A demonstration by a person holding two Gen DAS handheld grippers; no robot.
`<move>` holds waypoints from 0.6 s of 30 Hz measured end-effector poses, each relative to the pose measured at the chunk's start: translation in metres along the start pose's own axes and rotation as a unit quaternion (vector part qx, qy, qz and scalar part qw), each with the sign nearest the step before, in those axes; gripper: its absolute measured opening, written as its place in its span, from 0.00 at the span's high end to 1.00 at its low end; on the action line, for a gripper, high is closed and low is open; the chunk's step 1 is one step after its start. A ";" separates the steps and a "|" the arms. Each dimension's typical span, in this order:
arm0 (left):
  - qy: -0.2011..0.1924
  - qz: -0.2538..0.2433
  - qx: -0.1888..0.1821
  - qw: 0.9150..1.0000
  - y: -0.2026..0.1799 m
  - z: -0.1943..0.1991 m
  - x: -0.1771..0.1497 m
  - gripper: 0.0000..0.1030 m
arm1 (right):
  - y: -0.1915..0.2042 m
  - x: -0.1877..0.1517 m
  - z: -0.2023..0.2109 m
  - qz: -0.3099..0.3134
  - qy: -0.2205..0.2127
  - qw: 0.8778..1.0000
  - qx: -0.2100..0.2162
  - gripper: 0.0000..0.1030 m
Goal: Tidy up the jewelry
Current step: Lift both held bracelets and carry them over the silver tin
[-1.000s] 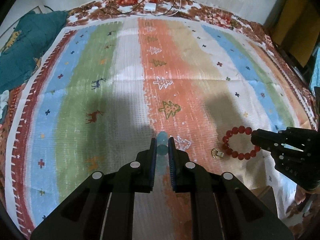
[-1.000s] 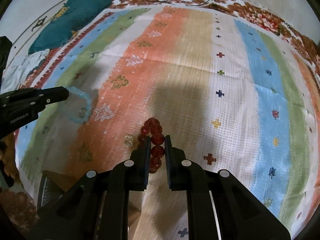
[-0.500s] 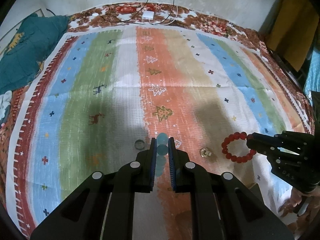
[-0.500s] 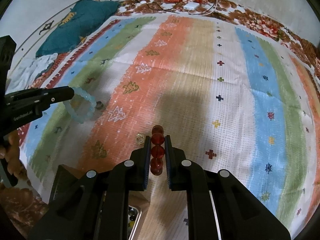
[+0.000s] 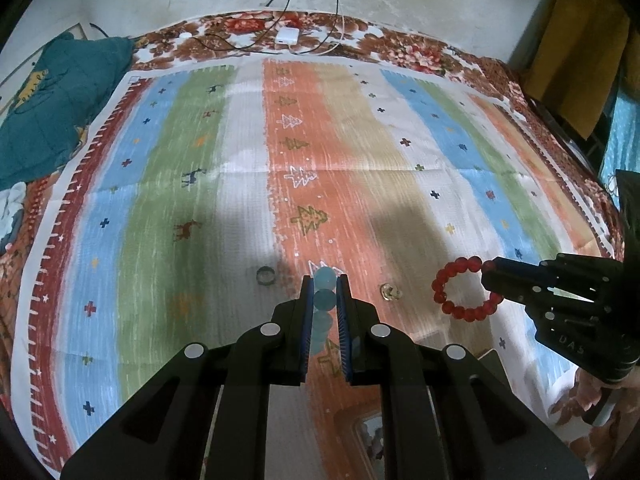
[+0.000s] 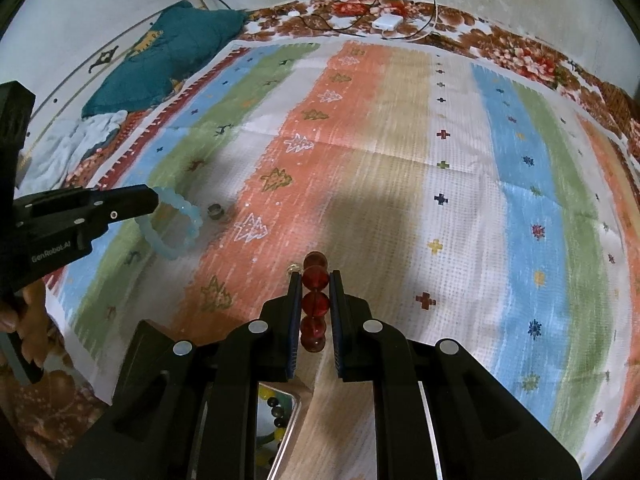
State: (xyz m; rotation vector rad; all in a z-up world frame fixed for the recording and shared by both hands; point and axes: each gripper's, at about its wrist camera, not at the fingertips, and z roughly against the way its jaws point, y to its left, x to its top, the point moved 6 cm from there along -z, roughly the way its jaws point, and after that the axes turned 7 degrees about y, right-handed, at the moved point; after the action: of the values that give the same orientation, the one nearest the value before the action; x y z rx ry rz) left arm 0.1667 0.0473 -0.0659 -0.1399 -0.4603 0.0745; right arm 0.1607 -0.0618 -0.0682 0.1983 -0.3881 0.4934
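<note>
My left gripper [image 5: 324, 280] is shut on a pale blue bead bracelet [image 5: 323, 300], held above the striped cloth; the bracelet also shows in the right wrist view [image 6: 176, 228] hanging from the left gripper [image 6: 154, 200]. My right gripper [image 6: 315, 276] is shut on a red bead bracelet [image 6: 315, 302], seen as a ring in the left wrist view [image 5: 464, 290] at the right gripper's tip [image 5: 490, 274]. A dark ring [image 5: 266, 275] and a gold ring [image 5: 390, 292] lie on the cloth.
A wooden jewelry box with a mirrored lid [image 6: 276, 420] holding beads sits below the right gripper; it also shows in the left wrist view [image 5: 372, 436]. A teal cloth [image 5: 52, 104] lies at the far left. A white charger with cables [image 5: 288, 36] lies at the far edge.
Both grippers have risen and pulled back with their bracelets. More of the cloth, the dark ring and the box below have come into view.
</note>
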 end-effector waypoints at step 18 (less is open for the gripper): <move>-0.028 -0.013 -0.024 0.999 -0.023 0.034 -0.017 0.89 | 0.020 -0.013 0.036 0.016 -0.036 0.999 0.017 0.86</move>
State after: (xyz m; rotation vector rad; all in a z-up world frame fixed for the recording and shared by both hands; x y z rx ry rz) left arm 0.1378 0.0271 -0.0397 -0.1795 -0.5210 0.0410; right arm 0.1295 -0.0601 -0.0393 0.2442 -0.4545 0.5246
